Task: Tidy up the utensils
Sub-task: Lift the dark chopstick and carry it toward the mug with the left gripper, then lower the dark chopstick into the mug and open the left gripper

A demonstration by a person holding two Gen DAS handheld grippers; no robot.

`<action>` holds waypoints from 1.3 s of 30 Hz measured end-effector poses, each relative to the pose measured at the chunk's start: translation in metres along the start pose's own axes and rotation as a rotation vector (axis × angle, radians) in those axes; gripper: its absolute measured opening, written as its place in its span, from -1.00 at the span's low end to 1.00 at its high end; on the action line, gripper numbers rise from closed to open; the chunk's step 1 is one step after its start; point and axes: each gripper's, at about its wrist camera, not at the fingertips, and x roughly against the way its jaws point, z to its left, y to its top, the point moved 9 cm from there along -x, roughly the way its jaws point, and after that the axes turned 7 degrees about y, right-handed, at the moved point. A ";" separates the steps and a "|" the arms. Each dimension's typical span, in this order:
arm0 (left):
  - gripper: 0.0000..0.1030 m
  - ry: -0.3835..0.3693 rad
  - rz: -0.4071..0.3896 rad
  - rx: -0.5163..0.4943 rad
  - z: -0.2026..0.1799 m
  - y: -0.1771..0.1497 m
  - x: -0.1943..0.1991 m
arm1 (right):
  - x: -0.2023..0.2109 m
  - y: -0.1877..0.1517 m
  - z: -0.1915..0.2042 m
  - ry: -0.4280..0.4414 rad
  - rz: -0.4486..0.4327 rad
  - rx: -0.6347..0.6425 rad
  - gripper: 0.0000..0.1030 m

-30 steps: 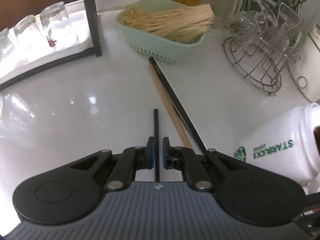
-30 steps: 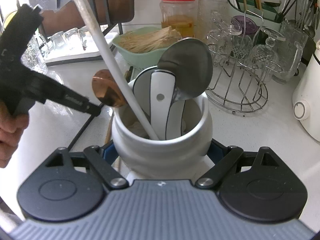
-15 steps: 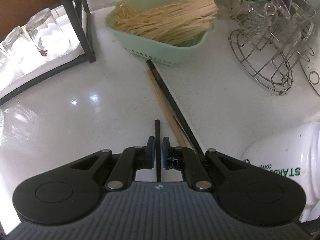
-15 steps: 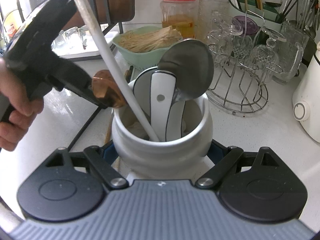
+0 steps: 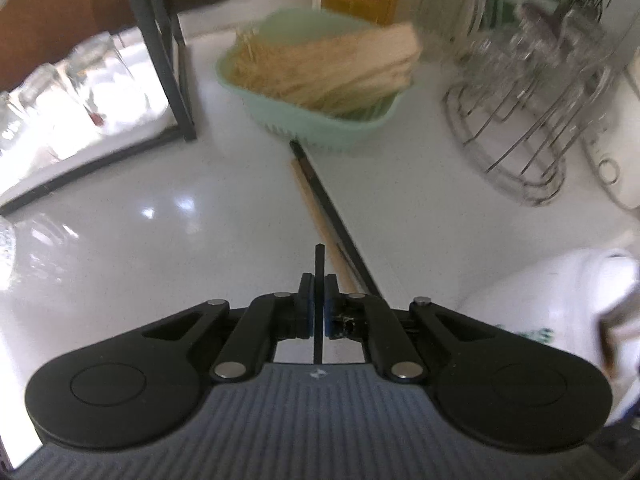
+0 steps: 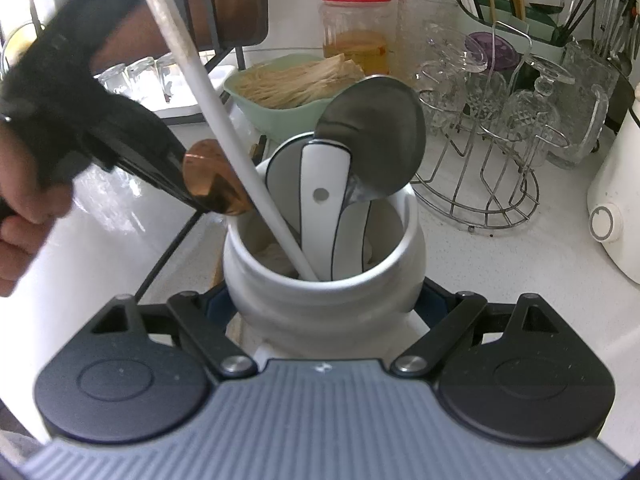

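Observation:
My left gripper is shut on a thin black chopstick that sticks out past the pads, above the counter. In the right wrist view a hand holds that gripper at the left, its fingers close to the jar's rim, and the chopstick hangs down from them. My right gripper is shut on a white ceramic jar, which also shows as the jar at the right. In it stand a steel spoon, white spoons, a copper spoon and a long white handle.
A black chopstick and a wooden one lie on the white counter. Behind them is a mint basket of wooden sticks. A wire glass rack, a red-lidded jar, a tray of glasses and a white appliance stand around.
The left gripper has risen with the black chopstick and come in from the left towards the jar's rim. The right gripper and the jar have kept still.

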 end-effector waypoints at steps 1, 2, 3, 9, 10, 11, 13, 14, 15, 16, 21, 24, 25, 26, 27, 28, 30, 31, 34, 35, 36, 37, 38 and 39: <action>-0.90 -0.003 -0.019 0.003 -0.001 0.001 0.009 | 0.000 0.000 0.000 0.000 0.000 0.002 0.78; -0.90 -0.008 -0.038 0.007 -0.001 0.001 0.018 | 0.000 0.000 0.000 0.001 -0.001 0.004 0.78; -0.90 -0.015 -0.053 0.011 -0.001 0.001 0.026 | 0.000 0.000 0.001 0.001 -0.002 0.006 0.78; -0.90 -0.055 -0.140 0.023 -0.011 -0.009 0.081 | -0.003 0.003 0.003 0.004 -0.009 0.012 0.78; -0.90 -0.065 -0.148 0.027 -0.013 -0.011 0.087 | -0.003 0.004 0.003 0.005 -0.010 0.013 0.78; -0.90 -0.075 -0.156 0.031 -0.014 -0.013 0.093 | -0.003 0.004 0.003 0.006 -0.010 0.014 0.78; -0.90 -0.089 -0.177 0.038 -0.017 -0.018 0.107 | -0.004 0.005 0.003 0.009 -0.010 0.016 0.78; -0.90 -0.097 -0.186 0.041 -0.018 -0.021 0.114 | -0.004 0.005 0.003 0.010 -0.010 0.017 0.78; -0.90 -0.105 -0.195 0.045 -0.020 -0.024 0.121 | -0.004 0.005 0.002 0.011 -0.011 0.018 0.78; -0.90 -0.113 -0.204 0.044 -0.022 -0.026 0.128 | -0.004 0.005 0.002 0.011 -0.011 0.019 0.78; -0.90 -0.155 -0.256 0.019 -0.029 -0.033 0.161 | -0.004 0.004 0.002 0.016 -0.011 0.022 0.78; -0.90 -0.171 -0.291 -0.006 -0.035 -0.036 0.176 | -0.003 0.004 0.003 0.016 -0.016 0.023 0.78; -0.90 -0.168 -0.306 -0.017 -0.037 -0.038 0.183 | -0.004 0.004 0.003 0.016 -0.017 0.022 0.78; -0.90 -0.172 -0.315 -0.024 -0.039 -0.038 0.186 | -0.004 0.004 0.003 0.016 -0.018 0.020 0.78; -0.90 -0.177 -0.323 -0.030 -0.041 -0.040 0.192 | -0.004 0.004 0.003 0.016 -0.020 0.020 0.78; -0.90 -0.181 -0.329 -0.032 -0.041 -0.041 0.195 | -0.004 0.004 0.003 0.016 -0.021 0.020 0.78; -0.90 -0.188 -0.337 -0.034 -0.042 -0.042 0.202 | -0.004 0.004 0.003 0.019 -0.021 0.023 0.78; -0.90 -0.192 -0.343 -0.037 -0.042 -0.043 0.205 | -0.004 0.004 0.003 0.021 -0.022 0.024 0.78; -0.90 -0.200 -0.359 -0.049 -0.042 -0.044 0.215 | -0.003 0.004 0.003 0.024 -0.025 0.029 0.78; -0.90 -0.205 -0.364 -0.052 -0.042 -0.044 0.218 | -0.003 0.004 0.004 0.025 -0.026 0.030 0.78; -0.90 -0.209 -0.368 -0.056 -0.042 -0.043 0.221 | -0.003 0.005 0.004 0.026 -0.028 0.031 0.78; -0.90 -0.209 -0.375 -0.061 -0.043 -0.042 0.225 | -0.003 0.005 0.003 0.027 -0.029 0.031 0.78; -0.90 -0.211 -0.380 -0.065 -0.043 -0.041 0.228 | -0.003 0.004 0.003 0.028 -0.031 0.034 0.78; -0.90 -0.215 -0.385 -0.069 -0.043 -0.040 0.230 | -0.003 0.004 0.003 0.030 -0.032 0.036 0.78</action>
